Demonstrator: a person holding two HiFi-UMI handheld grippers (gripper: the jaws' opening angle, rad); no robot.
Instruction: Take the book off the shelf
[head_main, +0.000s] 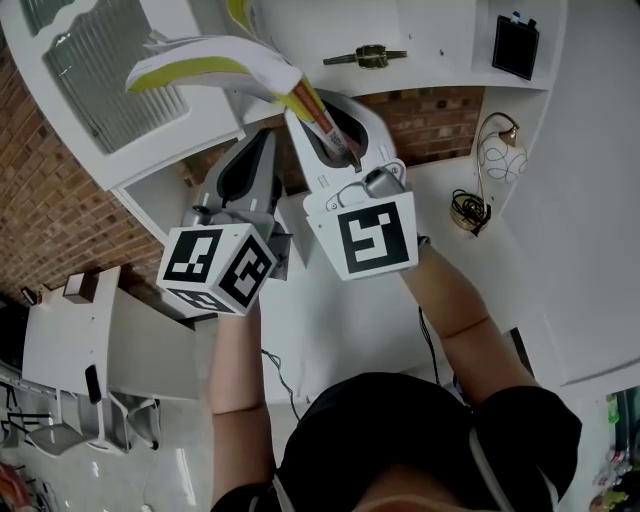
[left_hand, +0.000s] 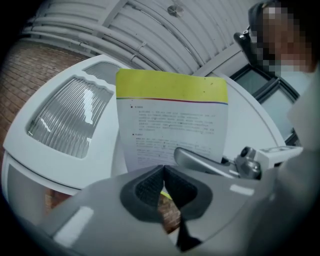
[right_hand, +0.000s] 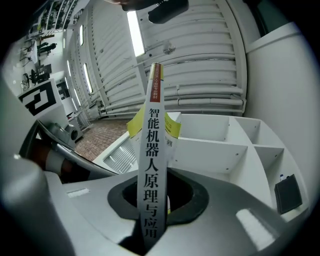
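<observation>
The book (head_main: 215, 62), white with a yellow band, hangs in the air in front of the white shelf unit (head_main: 440, 30), its pages fanning out to the left. My right gripper (head_main: 335, 140) is shut on its lower edge. In the right gripper view the white spine with black characters (right_hand: 151, 150) stands upright between the pads of that gripper (right_hand: 157, 200). My left gripper (head_main: 262, 145) sits just left of the right one, below the book, shut with nothing in it. Its view shows the book's printed back cover (left_hand: 172, 120) above the touching pads (left_hand: 150, 185).
The shelf unit has open compartments (right_hand: 235, 145); one holds a black device (head_main: 515, 45), another a metal object (head_main: 365, 56). A ribbed glass panel (head_main: 110, 75) lies at the left, with a brick wall (head_main: 50, 200) behind. A coiled cable (head_main: 468, 210) sits at the right, a white table (head_main: 70, 340) at the lower left.
</observation>
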